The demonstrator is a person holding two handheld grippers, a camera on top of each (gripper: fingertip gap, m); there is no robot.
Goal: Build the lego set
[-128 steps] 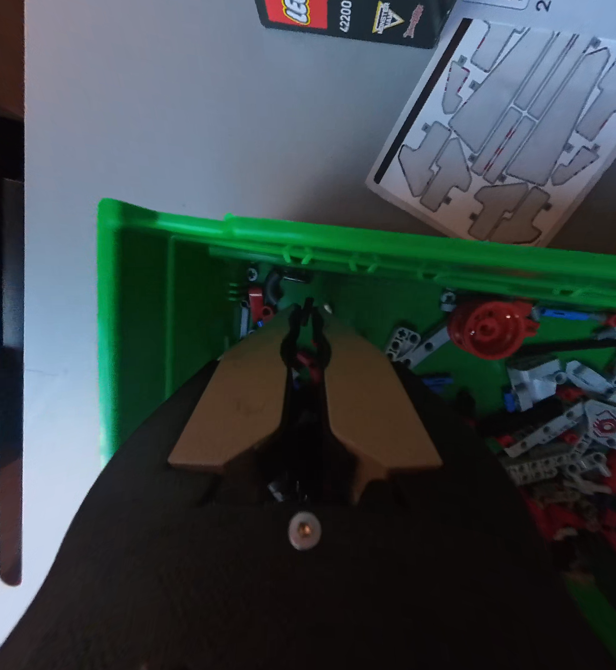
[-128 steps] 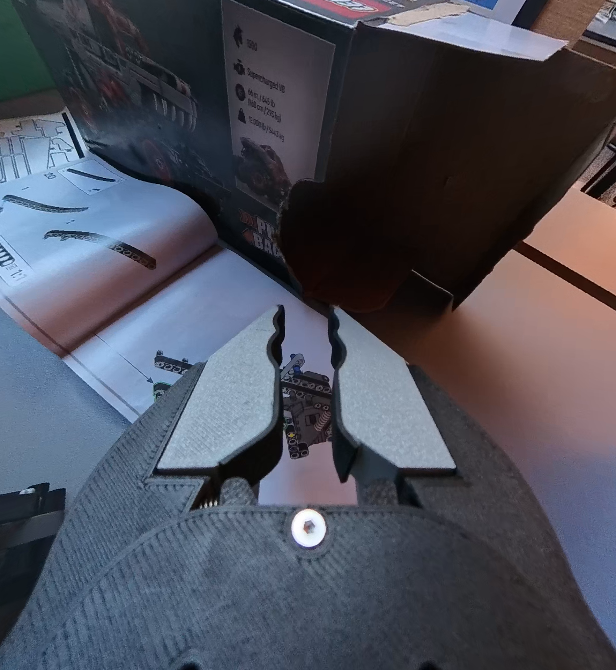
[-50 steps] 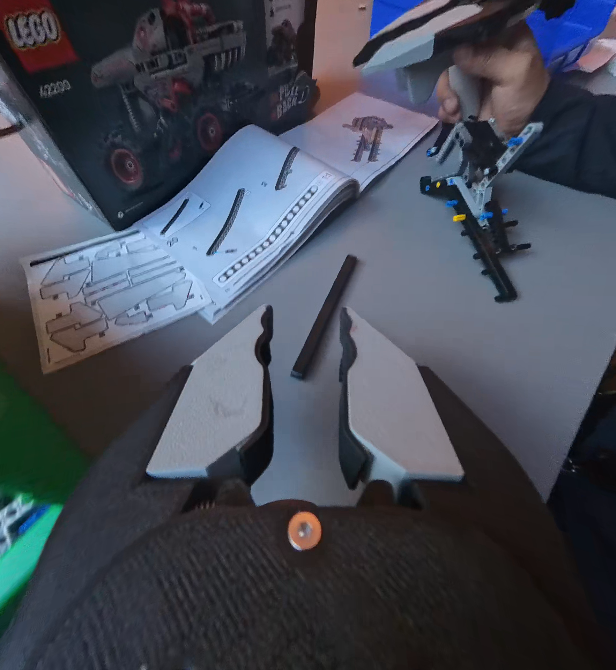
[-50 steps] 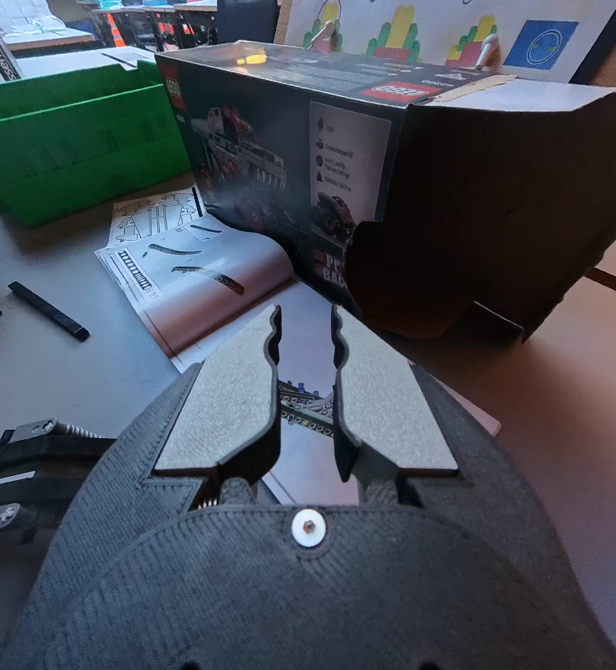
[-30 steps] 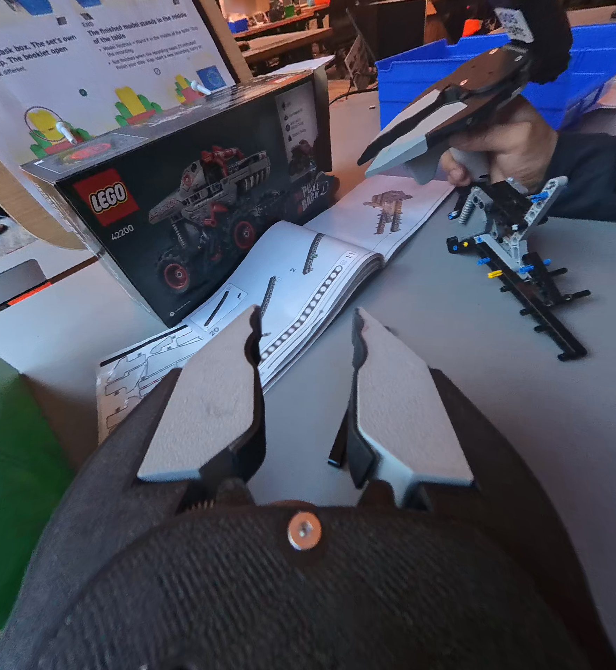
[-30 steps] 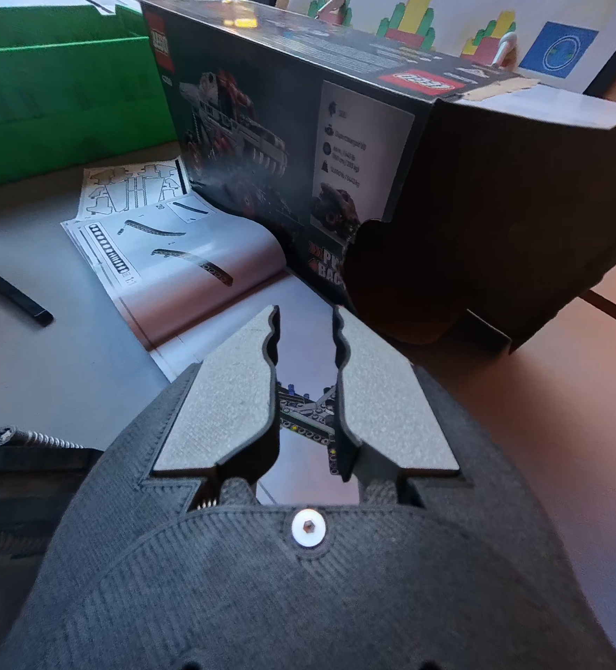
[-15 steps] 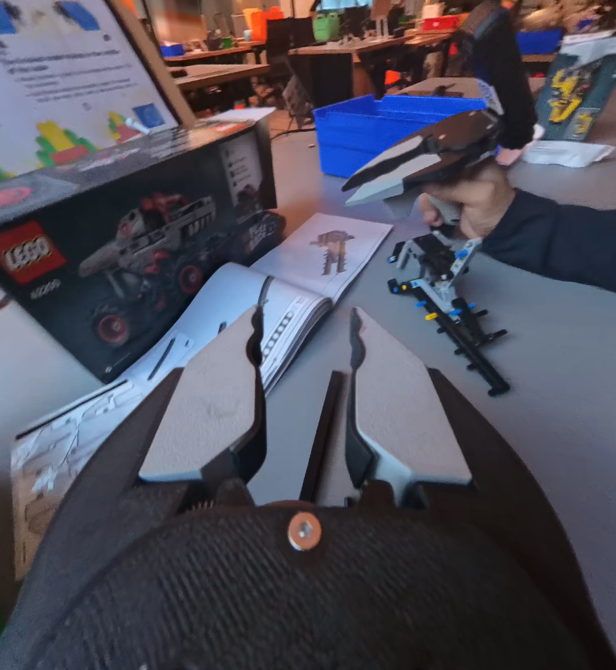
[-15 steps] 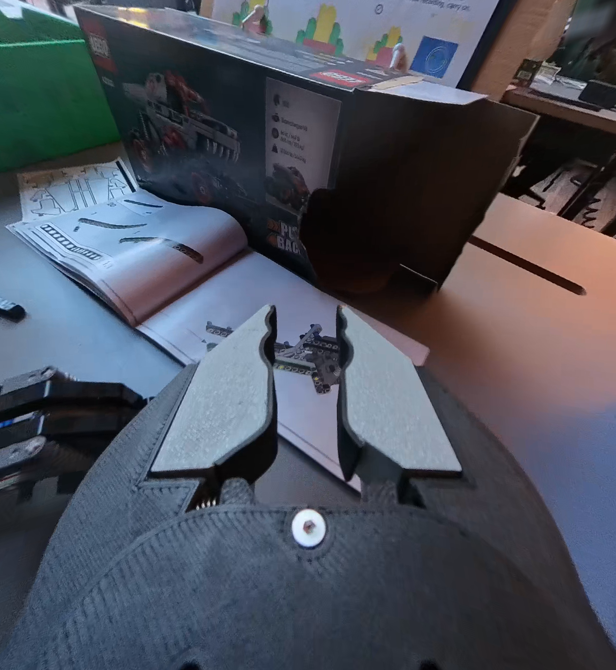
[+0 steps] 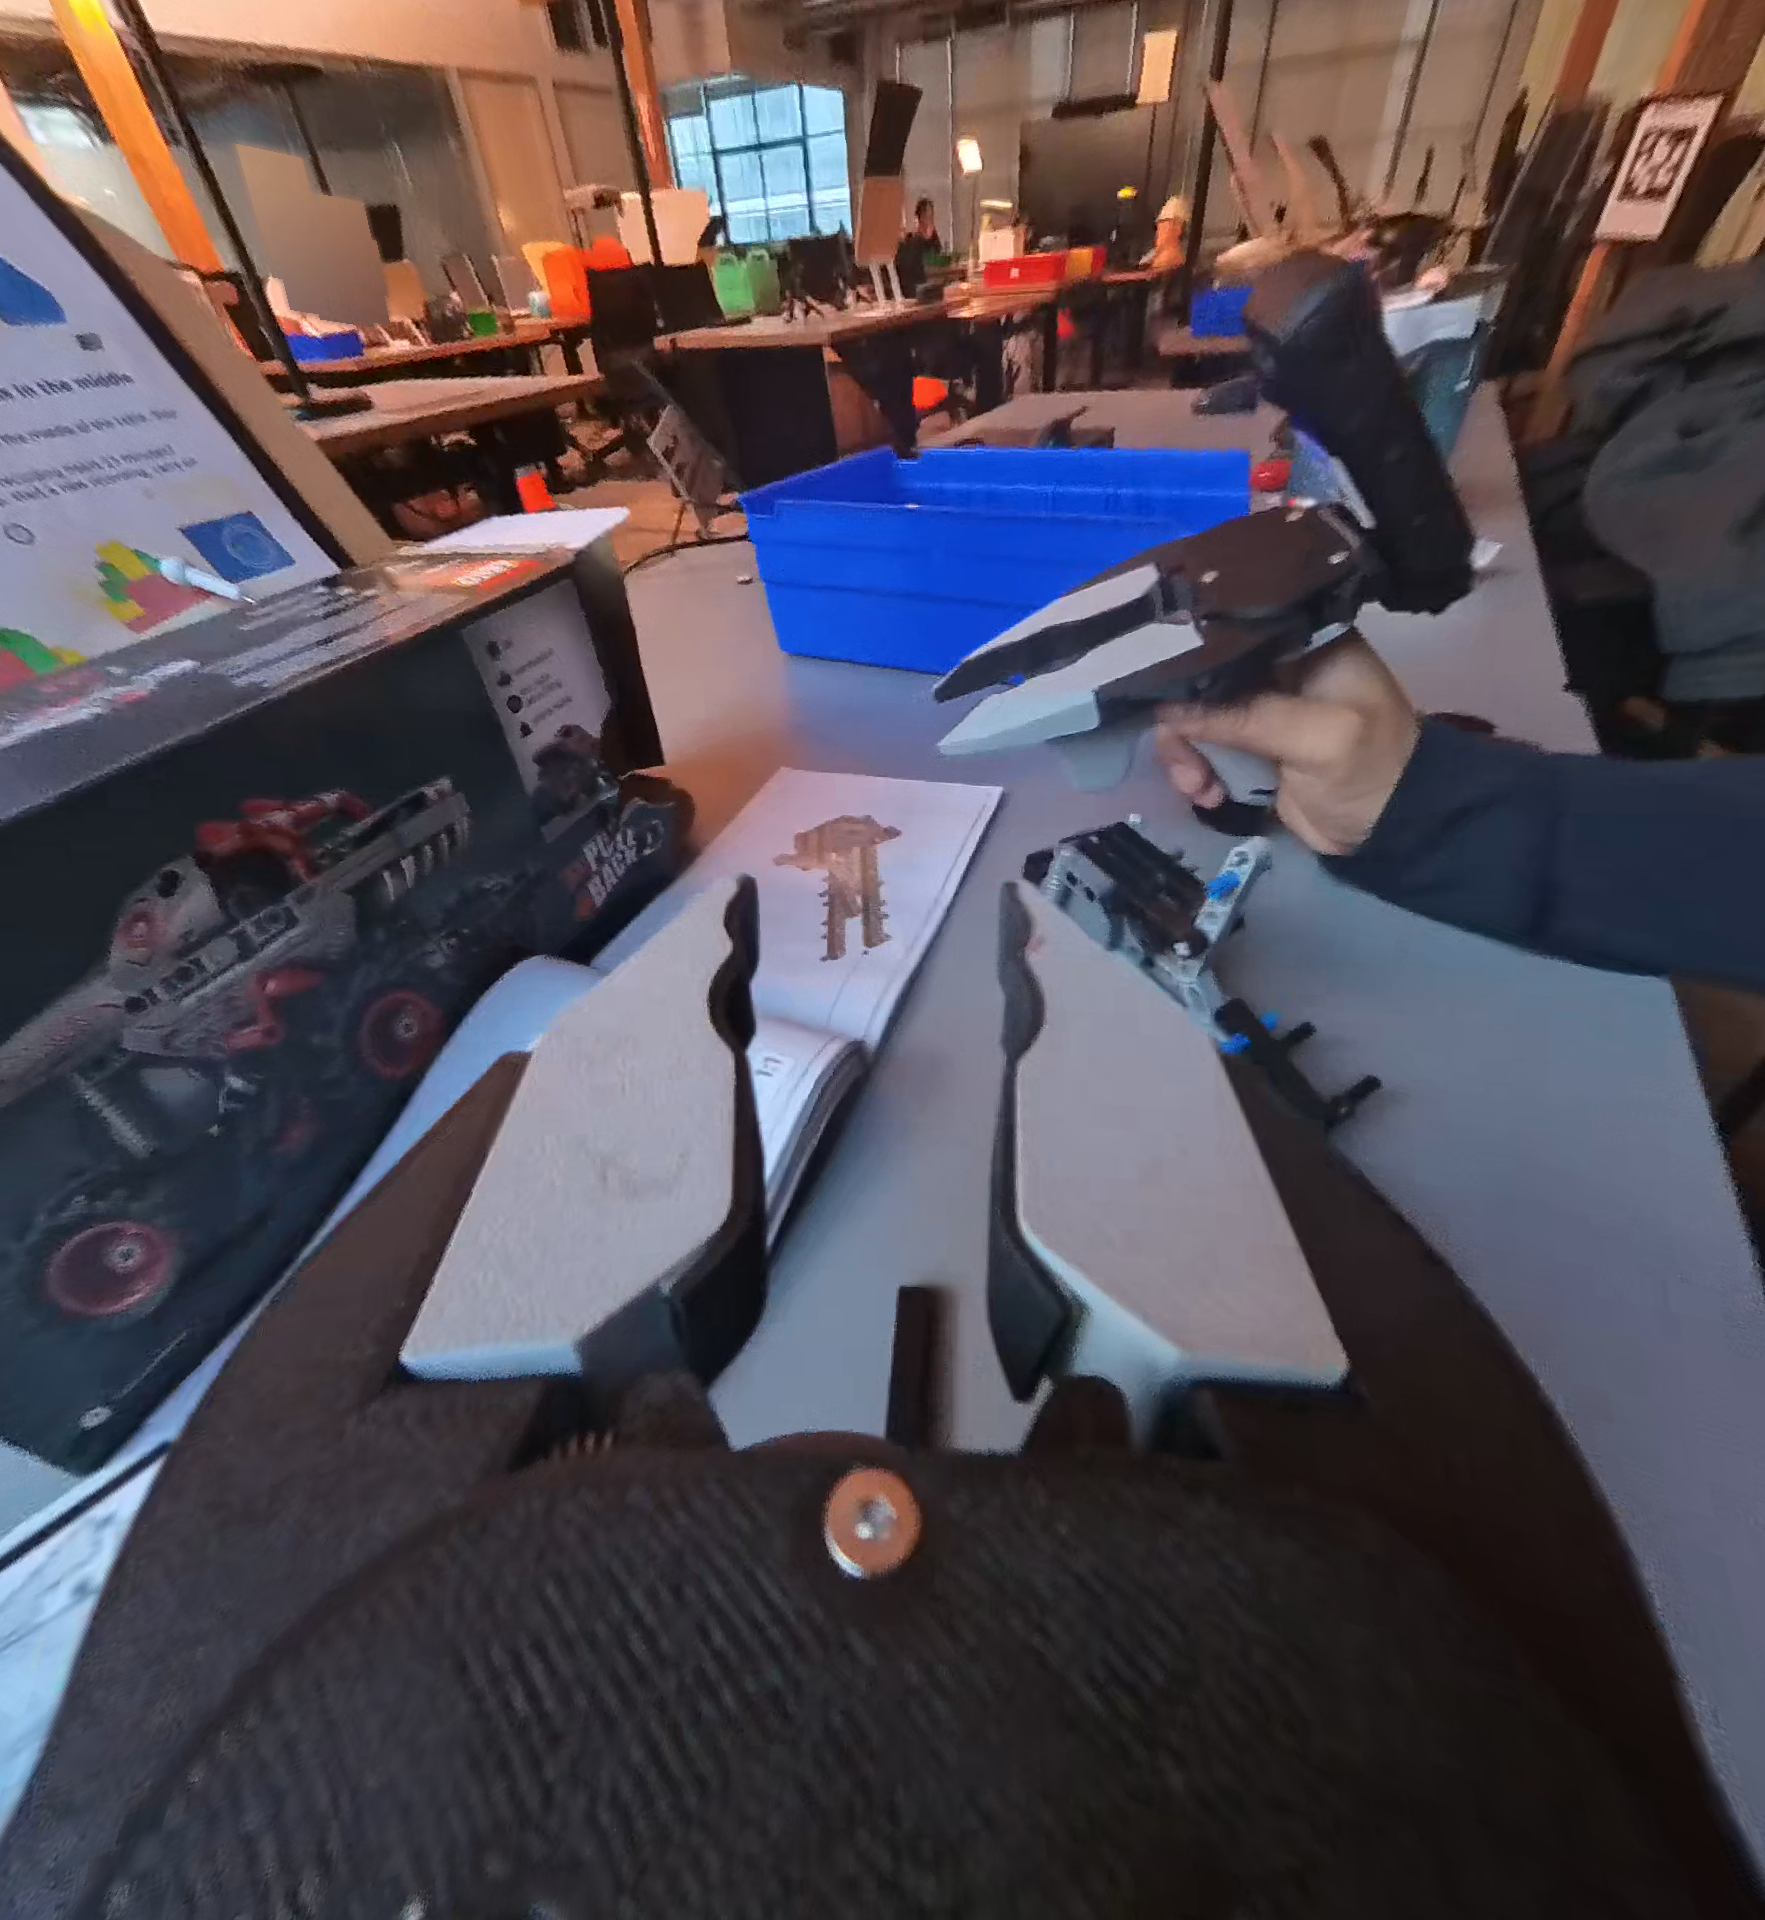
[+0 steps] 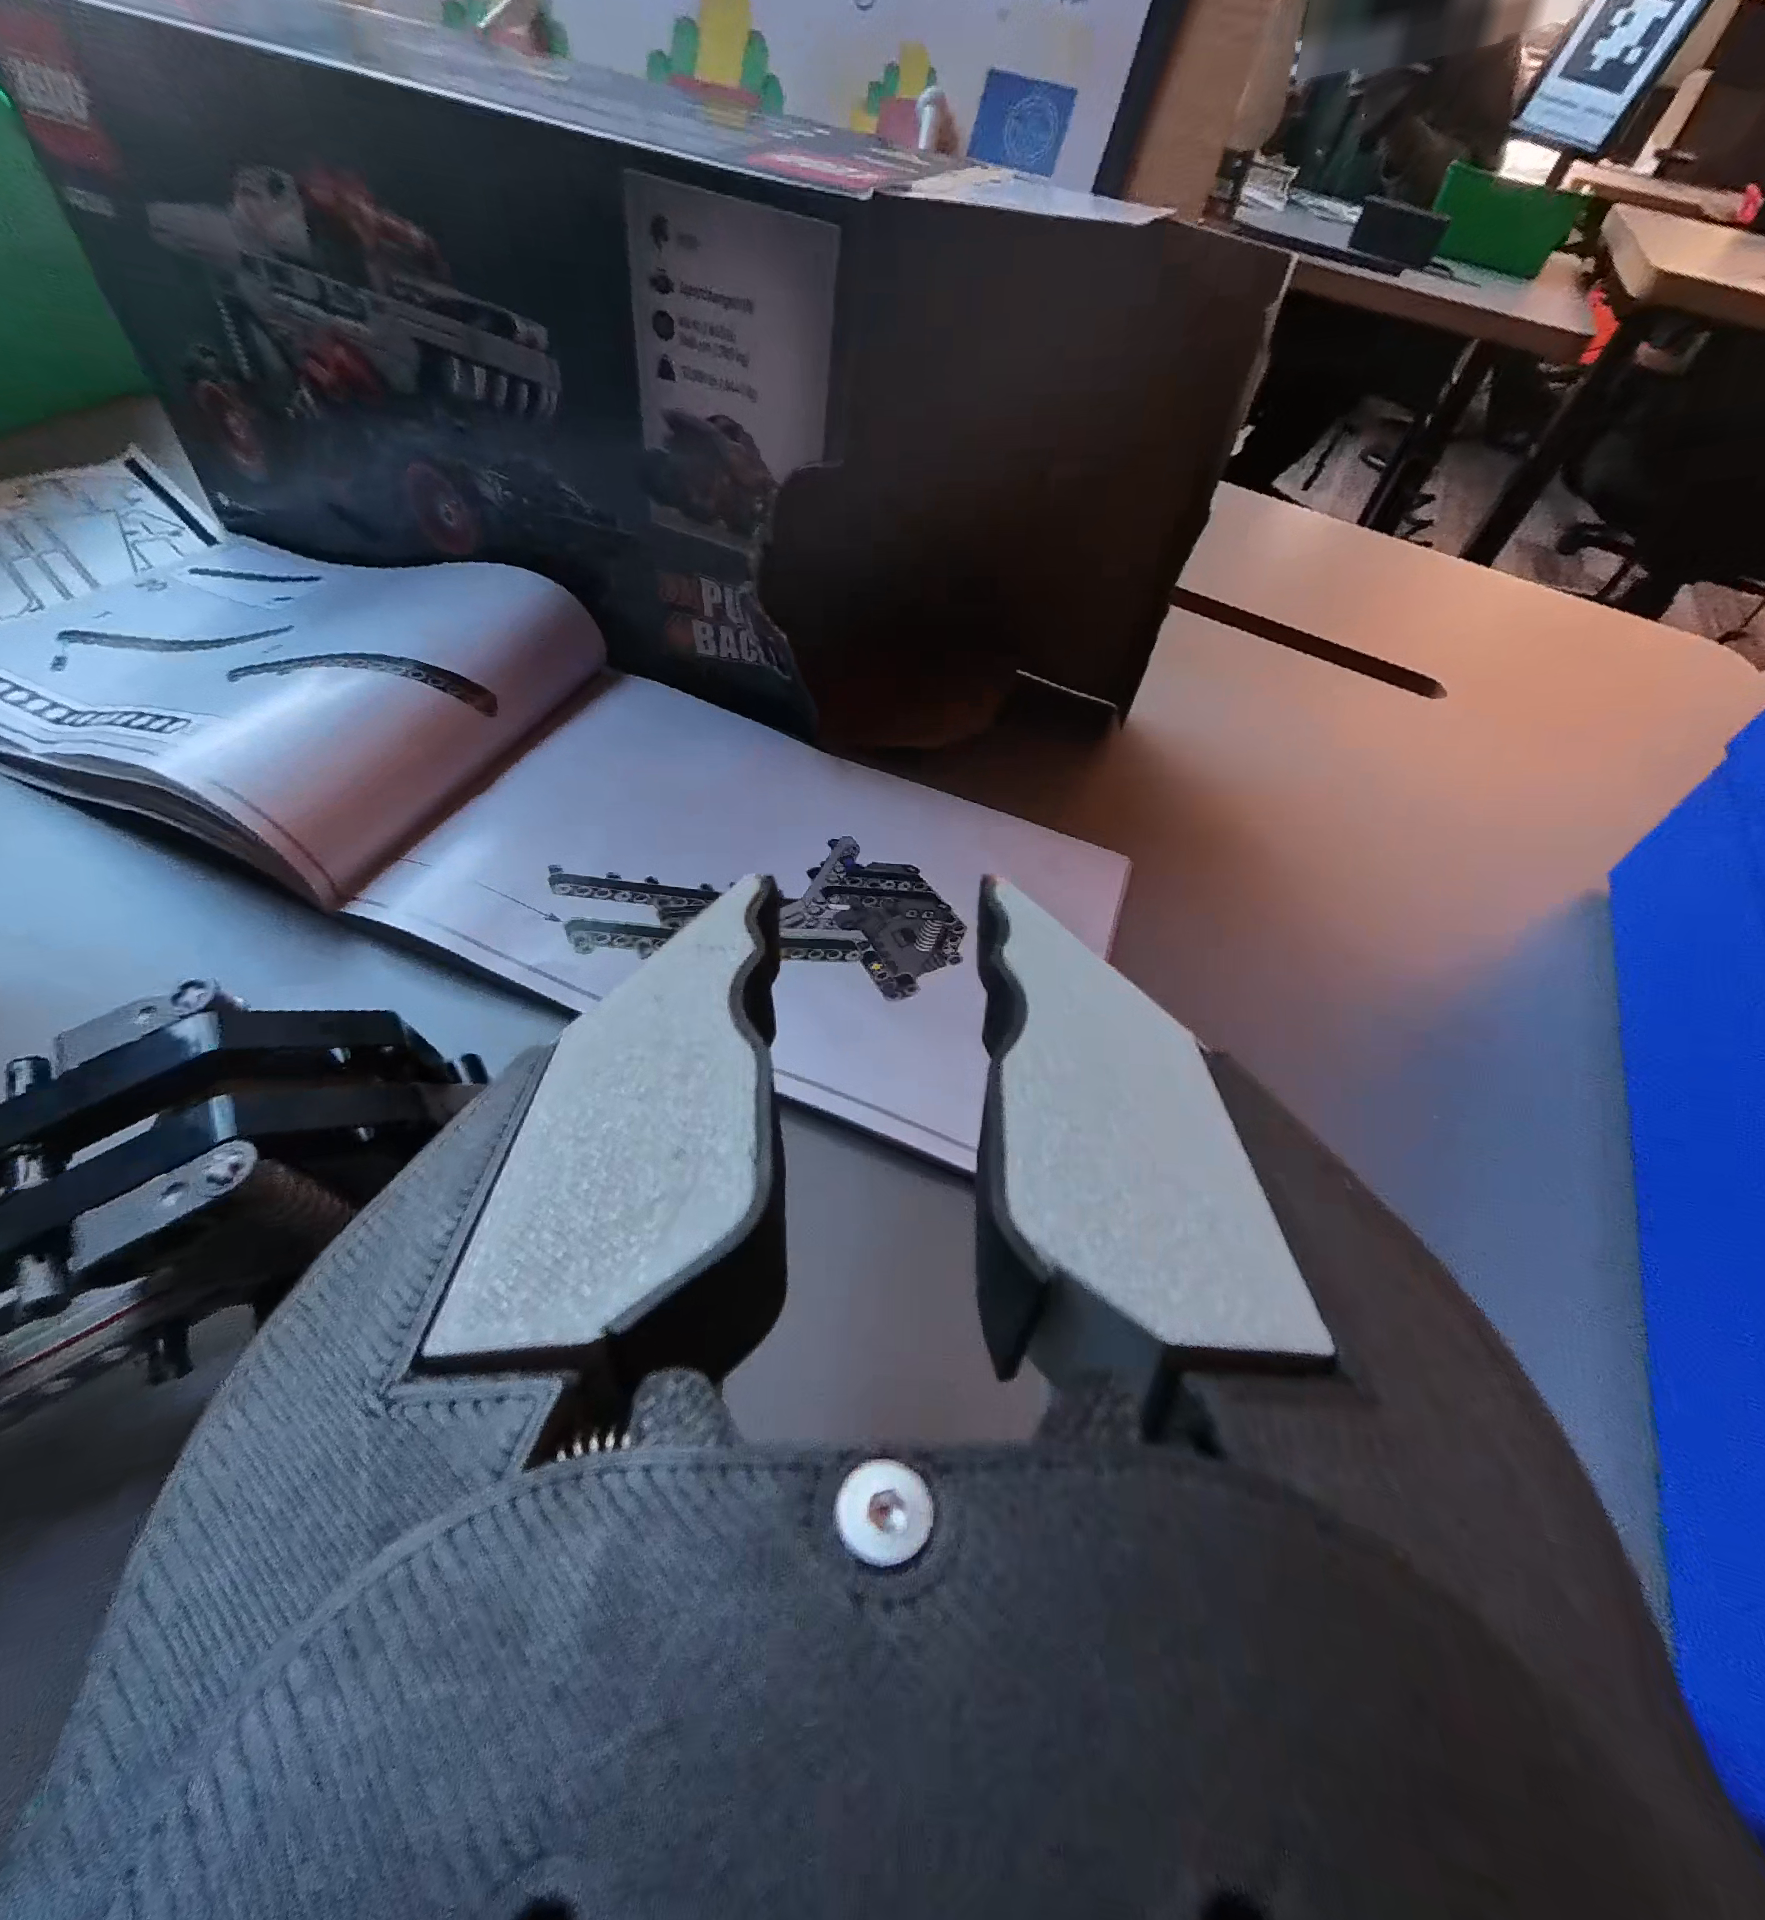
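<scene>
My left gripper (image 9: pixel 870 914) is open and empty above the grey table. A long black beam (image 9: pixel 911 1363) lies on the table under it, between the finger bases. The partly built black and grey chassis (image 9: pixel 1148 925) stands on the table ahead to the right, and it also shows at the left edge of the right wrist view (image 10: pixel 161 1122). My right gripper (image 10: pixel 876 914) is open and empty, held over the open instruction booklet (image 10: pixel 649 821). It shows in the left wrist view (image 9: pixel 992 707) in a hand above the chassis.
The set's black box (image 9: pixel 234 894) stands at the left behind the booklet (image 9: pixel 878 894). A blue bin (image 9: pixel 971 561) stands at the back and shows at the right edge of the right wrist view (image 10: pixel 1751 1143). A green bin (image 10: pixel 5 270) is far left. A sticker sheet (image 10: pixel 36 551) lies beside the booklet. Tip to tip, the grippers are about 20 centimeters apart.
My left gripper left the green bin, laid the black beam on the table and opened. It has since tilted up and moved forward over the beam. My right gripper has swung right and opened a little wider.
</scene>
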